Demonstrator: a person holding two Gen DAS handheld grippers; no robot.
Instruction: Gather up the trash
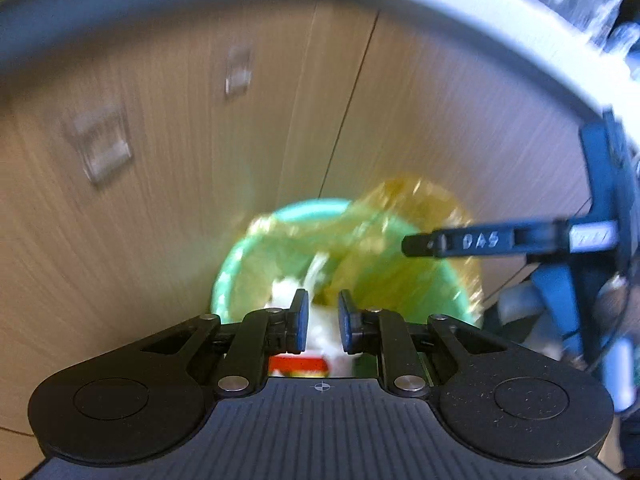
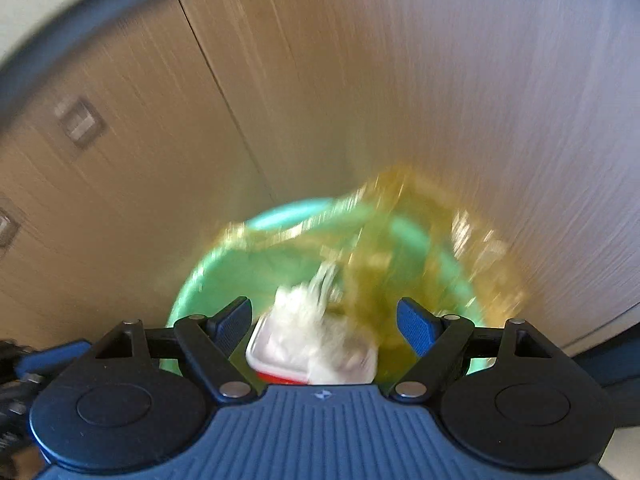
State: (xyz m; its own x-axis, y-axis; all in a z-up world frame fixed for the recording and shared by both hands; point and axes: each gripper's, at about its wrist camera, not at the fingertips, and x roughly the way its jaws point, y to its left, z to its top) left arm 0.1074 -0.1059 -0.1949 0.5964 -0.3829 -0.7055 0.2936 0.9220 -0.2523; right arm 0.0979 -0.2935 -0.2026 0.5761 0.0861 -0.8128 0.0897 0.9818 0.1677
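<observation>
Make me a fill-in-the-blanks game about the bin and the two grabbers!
1. The bin is the colour ____.
2. The bag in the bin is see-through and ____.
3. The right gripper has its jaws ____, pads clear of the cup below.
4. The floor under the bin looks like ____.

Missing words: green; yellow; open; wood

"DAS" – white letters on right tool (image 1: 416, 245) finger (image 1: 476, 240)
</observation>
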